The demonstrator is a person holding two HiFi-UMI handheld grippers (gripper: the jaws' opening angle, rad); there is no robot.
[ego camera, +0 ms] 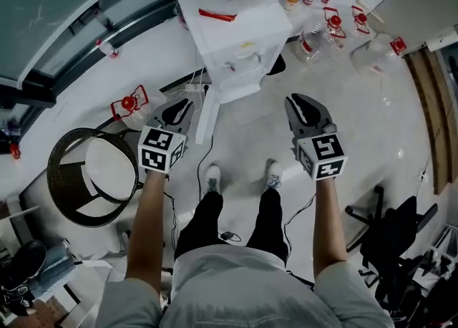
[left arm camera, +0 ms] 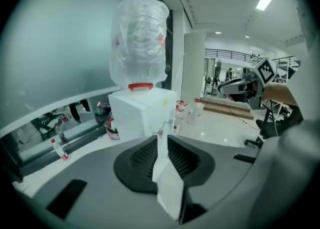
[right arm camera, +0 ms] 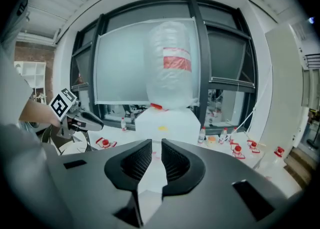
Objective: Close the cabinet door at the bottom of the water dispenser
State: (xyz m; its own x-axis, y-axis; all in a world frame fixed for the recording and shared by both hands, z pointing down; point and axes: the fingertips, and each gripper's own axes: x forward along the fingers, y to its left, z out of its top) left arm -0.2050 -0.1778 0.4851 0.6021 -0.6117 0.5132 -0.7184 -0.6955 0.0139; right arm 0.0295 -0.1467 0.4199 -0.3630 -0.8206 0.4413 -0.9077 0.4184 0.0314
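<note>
Cabinet door [ego camera: 207,117] stands open, edge toward the person, just right of the left gripper [ego camera: 182,109]. The right gripper [ego camera: 301,106] is farther off. Both grippers' jaws are slightly apart and empty.

Water dispenser [ego camera: 232,40]: one, 12 o'clock.
Big bottle [left arm camera: 139,40] on top: one.
Cabinet door [ego camera: 207,115]: one, at dispenser base.
Claws: two; left claw [ego camera: 180,109], right claw [ego camera: 300,104].
Marker cubes [ego camera: 161,149]: two, one per claw.
Person [ego camera: 243,283]: one, 6 o'clock.
Shoes [ego camera: 212,176]: two, centre.
Round mesh bin [ego camera: 64,180]: one, 9 o'clock.
Red-capped jugs [ego camera: 129,104]: four sure, one at 10 o'clock, three at 1 o'clock; fifth doubtful.
Office chair [ego camera: 397,237]: one, 4 o'clock.
Small bottles [ego camera: 107,49]: several, exact count unclear.
</note>
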